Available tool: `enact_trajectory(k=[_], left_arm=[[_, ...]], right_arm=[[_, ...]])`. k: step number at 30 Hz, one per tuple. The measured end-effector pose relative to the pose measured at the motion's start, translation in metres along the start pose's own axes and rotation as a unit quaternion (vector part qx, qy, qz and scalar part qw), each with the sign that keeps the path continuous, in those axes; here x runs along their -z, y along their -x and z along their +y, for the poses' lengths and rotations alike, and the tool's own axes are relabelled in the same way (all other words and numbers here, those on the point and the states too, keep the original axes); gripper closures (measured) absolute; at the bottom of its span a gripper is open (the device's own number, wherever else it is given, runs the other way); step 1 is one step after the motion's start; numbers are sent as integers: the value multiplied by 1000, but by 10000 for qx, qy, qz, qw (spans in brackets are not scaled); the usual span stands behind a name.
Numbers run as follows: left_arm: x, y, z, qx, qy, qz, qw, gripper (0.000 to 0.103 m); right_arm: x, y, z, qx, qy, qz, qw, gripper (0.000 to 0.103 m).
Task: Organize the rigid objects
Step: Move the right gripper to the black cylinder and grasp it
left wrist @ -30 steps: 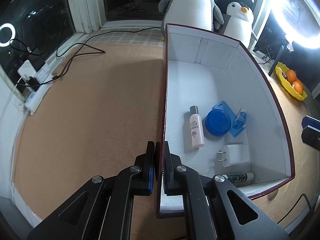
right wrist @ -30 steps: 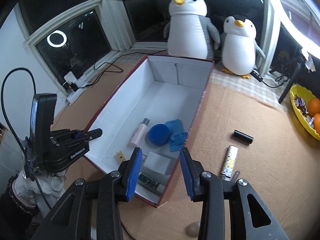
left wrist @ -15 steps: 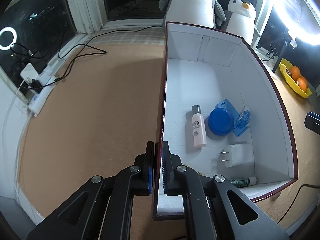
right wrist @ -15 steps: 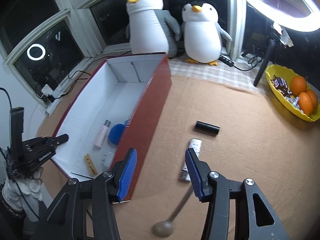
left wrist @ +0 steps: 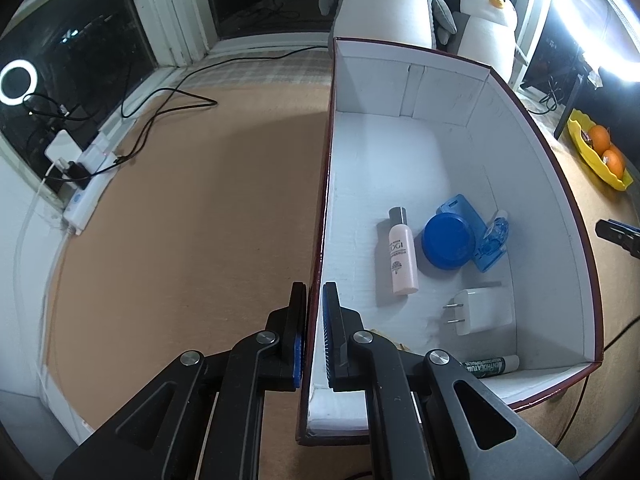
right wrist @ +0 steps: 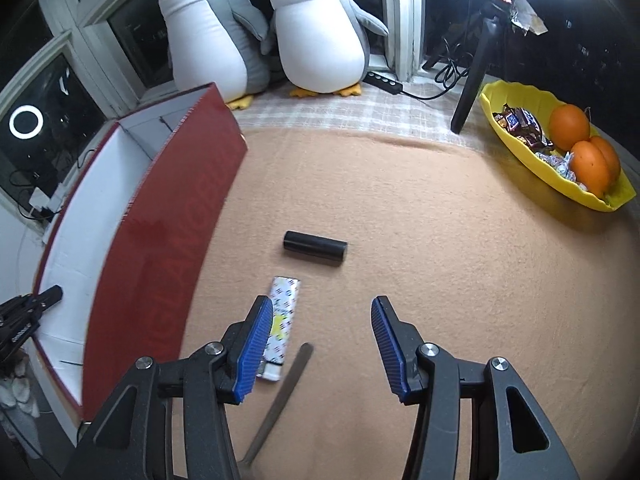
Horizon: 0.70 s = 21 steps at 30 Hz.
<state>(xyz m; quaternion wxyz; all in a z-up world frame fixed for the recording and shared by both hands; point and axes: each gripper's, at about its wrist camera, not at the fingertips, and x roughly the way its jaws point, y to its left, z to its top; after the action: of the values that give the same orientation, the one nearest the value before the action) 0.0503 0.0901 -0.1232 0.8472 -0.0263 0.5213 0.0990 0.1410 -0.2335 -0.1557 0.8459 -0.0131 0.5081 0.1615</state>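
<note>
Right gripper (right wrist: 318, 344) now off box (right wrist: 168, 248), fingers just widened, empty; left gripper (left wrist: 314, 334) clamping box wall

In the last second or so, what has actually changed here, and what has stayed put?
The right gripper swung away from above the box and out over the mat, sinking toward the patterned lighter, black cylinder and spoon handle. Its jaws have just been opening wider; nothing is gripped between them. The left gripper stays clamped on the box wall, and the items inside lie unchanged.
</note>
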Motion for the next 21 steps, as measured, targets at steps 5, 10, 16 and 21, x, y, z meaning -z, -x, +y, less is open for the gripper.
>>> enact_trajectory(k=[5, 10, 16, 21], left_arm=[[-1, -1, -2, -98, -2, 42, 9999, 97], [-2, -3, -4, -211, -7, 93, 9997, 97], [-3, -5, -6, -347, 5, 160, 9993, 97], [-5, -8, -7, -412, 21, 215, 9989, 97]], right_arm=[[-12, -18, 1, 16, 251, 129, 9996, 56], [-23, -36, 4, 22, 475, 239, 9986, 56], [-33, -56, 16, 25, 907, 347, 9953, 56], [-38, -72, 22, 19, 1100, 444, 9929, 56]])
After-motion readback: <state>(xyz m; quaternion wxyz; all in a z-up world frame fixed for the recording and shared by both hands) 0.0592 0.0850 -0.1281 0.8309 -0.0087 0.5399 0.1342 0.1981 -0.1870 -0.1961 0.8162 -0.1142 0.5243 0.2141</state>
